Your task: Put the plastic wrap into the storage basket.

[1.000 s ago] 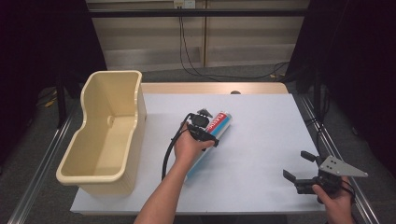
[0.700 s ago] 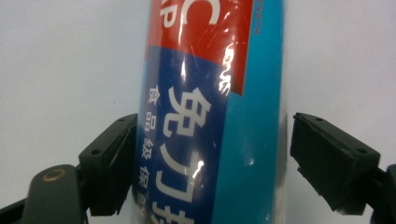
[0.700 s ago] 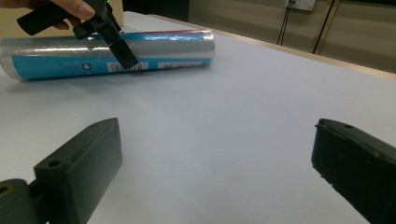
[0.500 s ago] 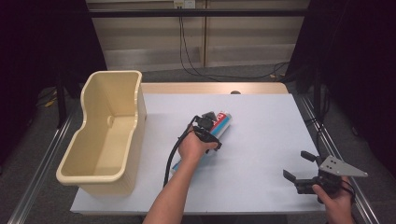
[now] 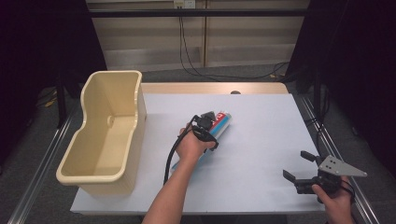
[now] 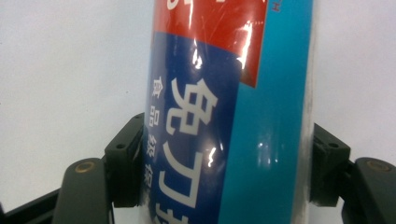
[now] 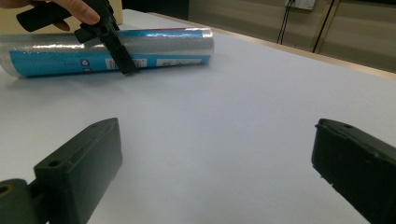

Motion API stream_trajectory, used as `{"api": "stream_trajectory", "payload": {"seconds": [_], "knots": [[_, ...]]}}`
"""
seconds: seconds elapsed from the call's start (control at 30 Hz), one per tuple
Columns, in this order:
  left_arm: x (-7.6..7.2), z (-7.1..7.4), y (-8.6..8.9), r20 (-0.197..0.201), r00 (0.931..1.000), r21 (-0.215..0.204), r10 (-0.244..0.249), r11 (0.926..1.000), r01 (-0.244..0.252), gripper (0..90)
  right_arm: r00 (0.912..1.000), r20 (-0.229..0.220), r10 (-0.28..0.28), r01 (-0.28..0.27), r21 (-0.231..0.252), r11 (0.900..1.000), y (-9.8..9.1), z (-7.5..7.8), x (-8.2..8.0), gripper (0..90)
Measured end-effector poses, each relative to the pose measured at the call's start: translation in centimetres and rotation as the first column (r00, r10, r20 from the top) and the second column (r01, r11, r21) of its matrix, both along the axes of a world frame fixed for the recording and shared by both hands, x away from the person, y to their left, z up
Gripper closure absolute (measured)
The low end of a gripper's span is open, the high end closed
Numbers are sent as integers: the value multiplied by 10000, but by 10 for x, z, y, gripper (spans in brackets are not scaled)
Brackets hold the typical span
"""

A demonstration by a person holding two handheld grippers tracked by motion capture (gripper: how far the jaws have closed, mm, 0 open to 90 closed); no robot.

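Observation:
A plastic-wrapped roll (image 5: 223, 122) with a blue, red and teal label lies on the white table (image 5: 261, 140), pointing to the far right. My left gripper (image 5: 208, 128) comes down over its middle. In the left gripper view the roll (image 6: 224, 116) stands between the two jaws, and both pads (image 6: 128, 163) touch its sides, so the left gripper (image 6: 224, 158) is shut on it. The right gripper view shows the roll (image 7: 154, 44) lying flat with the left gripper (image 7: 112, 42) on it. My right gripper (image 5: 294, 164) hovers open near the table's front right corner, its jaws (image 7: 215, 154) holding nothing.
A tall cream plastic bin (image 5: 135, 107) stands along the table's left side, with nothing inside it. Black cables hang down the wall behind the table. Metal rails run along both sides of the table.
My left hand and gripper shifted slightly right along the roll and settled over it. The right gripper has stayed where it was.

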State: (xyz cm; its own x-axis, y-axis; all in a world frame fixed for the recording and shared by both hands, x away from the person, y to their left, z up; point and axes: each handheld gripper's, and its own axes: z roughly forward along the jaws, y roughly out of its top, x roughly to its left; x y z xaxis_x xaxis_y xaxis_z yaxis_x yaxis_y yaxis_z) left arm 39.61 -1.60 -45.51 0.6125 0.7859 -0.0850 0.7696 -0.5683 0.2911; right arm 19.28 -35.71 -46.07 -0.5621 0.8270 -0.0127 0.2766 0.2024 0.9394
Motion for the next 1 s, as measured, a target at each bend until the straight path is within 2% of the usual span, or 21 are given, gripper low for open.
{"api": "stream_trajectory", "payload": {"seconds": [0.07, 0.13, 0.17, 0.23, 0.37, 0.47, 0.63, 0.8, 0.93, 0.97, 1.0], "knots": [[0, 0, -2, 1, 10000, 113, 6, 9999, -6, 308, 10000, 0, 23, -23, 0, 10000, 0, 0, 0, 13], [0, 2, -5, -56, 10000, 449, 18, 9990, -15, 310, 10000, -6, 35, -35, -4, 10000, 0, 0, 0, 12], [1, 3, -6, -359, 9991, 611, 216, 9979, -193, 313, 10000, 23, 32, -32, -11, 10000, 0, 0, 0, 12], [3, 4, -3, -778, 9956, 336, 515, 9982, -490, 317, 10000, 16, 11, -11, 2, 10000, -1, -1, 0, 13], [4, 11, 2, -751, 9946, 232, 713, 9973, -697, 317, 10000, -34, -32, 32, 54, 10000, -2, -2, 2, 13], [6, 18, 7, -1059, 9900, 0, 933, 9956, -938, 318, 10000, -41, -26, 26, 25, 10000, -3, -3, 3, 13], [5, 34, 15, -938, 9898, 203, 1070, 9942, -1055, 317, 10000, -68, 52, -52, -12, 10000, -1, -3, 3, 13], [5, 45, 24, -899, 9887, -157, 1201, 9924, -1220, 318, 10000, 18, 36, -36, 13, 10000, -1, -3, 3, 13], [3, 59, 31, -861, 9853, -26, 1478, 9889, -1486, 318, 10000, -20, 10, -10, 34, 10000, -1, -3, 3, 13], [4, 62, 34, -883, 9866, -4, 1371, 9905, -1377, 319, 10000, -23, 30, -30, -1, 10000, -1, -3, 3, 13], [3, 65, 36, -885, 9854, -59, 1456, 9892, -1467, 318, 10000, -1, 57, -57, -3, 10000, -1, -3, 3, 13]]}}
